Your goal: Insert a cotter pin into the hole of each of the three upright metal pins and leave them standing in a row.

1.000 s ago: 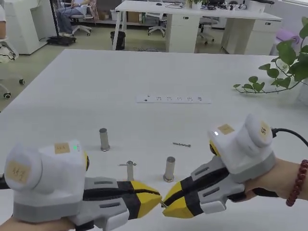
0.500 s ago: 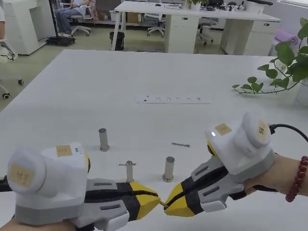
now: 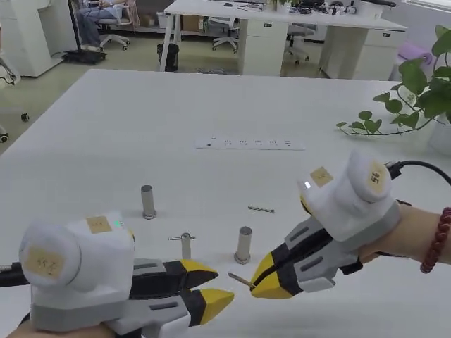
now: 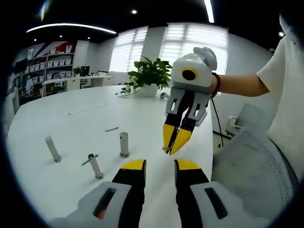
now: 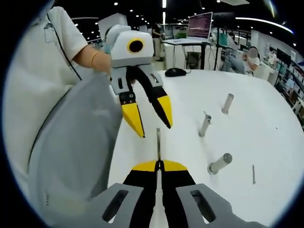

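White-and-grey left tool (image 3: 222,284) and right tool (image 3: 258,283), black jaws yellow-tipped — red bead bracelet (image 3: 438,248), black cable (image 3: 423,167).

No legible text found. Tan stickers (image 3: 44,264) on the left gripper (image 3: 221,284) and right gripper (image 3: 256,287) housings, lower head view — marks too blurred to read. Monitor (image 5: 200,24), upper centre of the right gripper view — screen text illegible.

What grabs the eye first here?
The yellow-tipped right gripper, fingers shut on a cotter pin, faces the open left gripper low in the head view. Beyond stand three upright metal pins; the middle pin already carries a crosswise pin.
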A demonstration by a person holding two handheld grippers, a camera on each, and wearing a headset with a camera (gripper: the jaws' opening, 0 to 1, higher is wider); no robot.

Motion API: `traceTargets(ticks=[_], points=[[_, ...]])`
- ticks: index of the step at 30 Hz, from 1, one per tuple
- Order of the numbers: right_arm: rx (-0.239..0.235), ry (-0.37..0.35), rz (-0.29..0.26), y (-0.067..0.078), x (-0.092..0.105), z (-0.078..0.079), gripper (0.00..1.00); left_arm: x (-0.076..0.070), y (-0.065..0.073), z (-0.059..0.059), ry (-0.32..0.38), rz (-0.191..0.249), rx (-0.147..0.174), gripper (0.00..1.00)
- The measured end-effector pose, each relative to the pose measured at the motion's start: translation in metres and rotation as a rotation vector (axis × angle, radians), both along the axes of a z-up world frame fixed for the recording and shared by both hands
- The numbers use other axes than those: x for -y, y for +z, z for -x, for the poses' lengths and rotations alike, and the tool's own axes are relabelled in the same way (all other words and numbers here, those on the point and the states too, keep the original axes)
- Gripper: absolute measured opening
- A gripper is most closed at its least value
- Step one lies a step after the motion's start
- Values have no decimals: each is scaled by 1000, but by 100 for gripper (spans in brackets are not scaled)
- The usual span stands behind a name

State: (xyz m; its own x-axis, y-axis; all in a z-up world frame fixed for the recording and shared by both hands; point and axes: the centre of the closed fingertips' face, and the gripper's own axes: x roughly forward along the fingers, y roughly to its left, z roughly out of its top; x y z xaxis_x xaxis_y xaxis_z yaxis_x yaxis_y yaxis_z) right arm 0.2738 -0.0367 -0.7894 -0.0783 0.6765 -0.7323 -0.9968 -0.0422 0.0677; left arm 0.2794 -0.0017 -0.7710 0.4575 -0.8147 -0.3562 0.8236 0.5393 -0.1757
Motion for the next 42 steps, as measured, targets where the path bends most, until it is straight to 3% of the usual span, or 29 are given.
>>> traceTargets(ticks=[10,18,31,36,42], points=[[87,-83,119,-10,23,-34,3,-1,-13,-23,115,-49,37,28],[126,-106,210,-18,37,-51,3,5,-23,-35,154,-85,40,29],[168,-125,337,-27,54,-77,3,12,-39,-56,239,-100,20,29],[170,-134,364,-30,57,-84,3,13,-44,-63,275,-120,17,29],[189,-133,399,-33,60,-93,3,18,-47,-69,297,-108,6,29]])
